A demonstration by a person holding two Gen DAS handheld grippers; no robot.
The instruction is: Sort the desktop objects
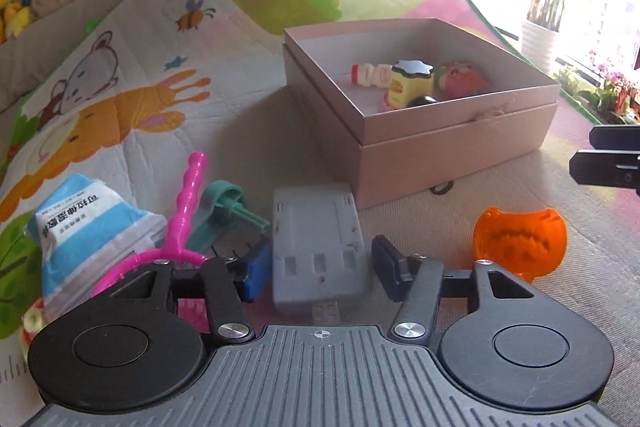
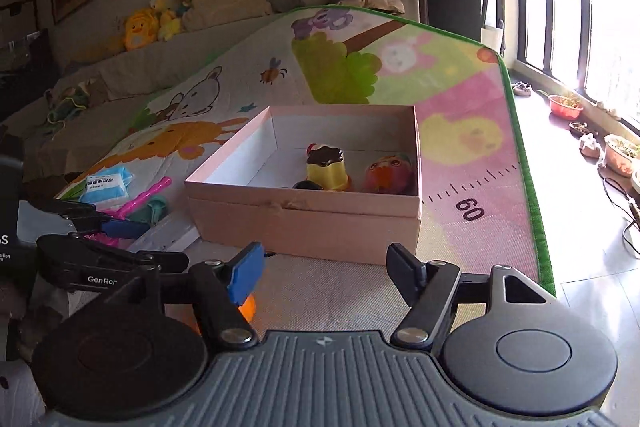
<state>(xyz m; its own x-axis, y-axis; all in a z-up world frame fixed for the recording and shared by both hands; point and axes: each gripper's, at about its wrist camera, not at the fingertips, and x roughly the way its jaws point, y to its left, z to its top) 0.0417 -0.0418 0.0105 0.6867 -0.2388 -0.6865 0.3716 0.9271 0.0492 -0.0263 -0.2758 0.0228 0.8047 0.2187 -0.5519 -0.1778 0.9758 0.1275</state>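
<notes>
My left gripper [image 1: 320, 269] is shut on a grey rectangular block [image 1: 318, 247], its blue and black pads against the block's two sides on the mat. An open pink box [image 1: 440, 143] beyond it holds a yellow cup toy [image 1: 412, 79], a small bottle toy [image 1: 370, 75] and a red round toy [image 1: 464, 79]. An orange translucent pumpkin piece [image 1: 520, 243] lies to the right of the block. My right gripper [image 2: 325, 267] stands open in front of the box [image 2: 304, 223] with nothing between its fingers. The orange piece [image 2: 249, 307] peeks out under its blue pad.
A blue-white packet [image 1: 92, 227], a pink plastic wand [image 1: 188, 199] and a teal toy [image 1: 224, 207] lie left of the block. The cartoon play mat [image 2: 460, 99] ends at a green edge on the right, with bare floor and potted plants [image 2: 564, 105] beyond. Plush toys [image 2: 140, 27] line the sofa behind.
</notes>
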